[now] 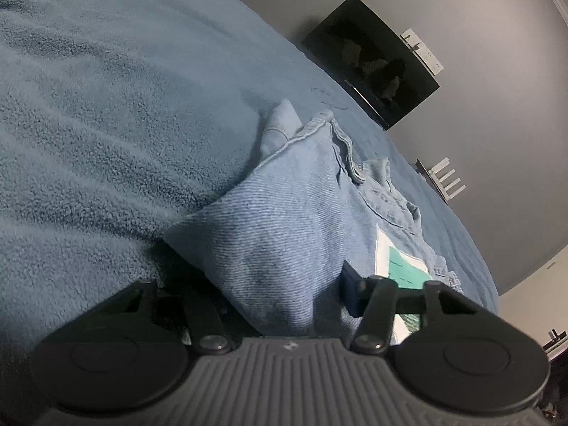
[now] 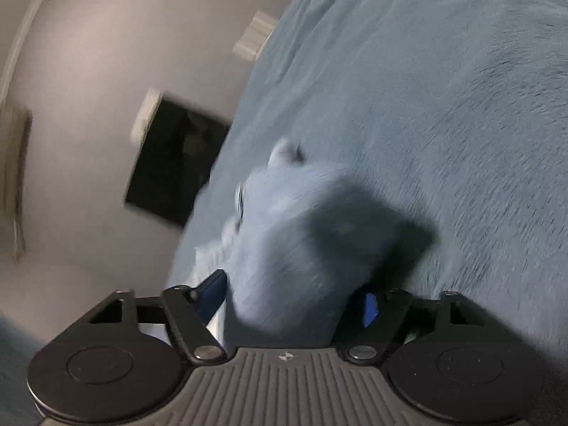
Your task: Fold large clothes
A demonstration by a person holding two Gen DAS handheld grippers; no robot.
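Now left claw (image 1: 280, 298) pinching light-blue jeans (image 1: 294, 184), right claw (image 2: 294, 301) pinching them too, fleece blanket (image 1: 106, 106) beneath

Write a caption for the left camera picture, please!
Left gripper pinching blue jeans on a fuzzy blue blanket.

Jeans (image 1: 284, 220): pale washed blue denim, fine diagonal weave lines, lighter stitched seams; blurred pale blue in right wrist view (image 2: 284, 248). Label (image 1: 397, 259) on jeans: white with teal block. Blanket (image 1: 106, 124): dusty blue, nubby fleece texture, no print. Wall (image 1: 461, 17): plain light grey. Screen (image 1: 372, 64) on wall: black, glossy. Left gripper (image 1: 277, 298): black links, dark grey ribbed body, dark blue pad (image 1: 349, 284). Right gripper (image 2: 291, 305): same black and grey, bright blue pad (image 2: 370, 309).
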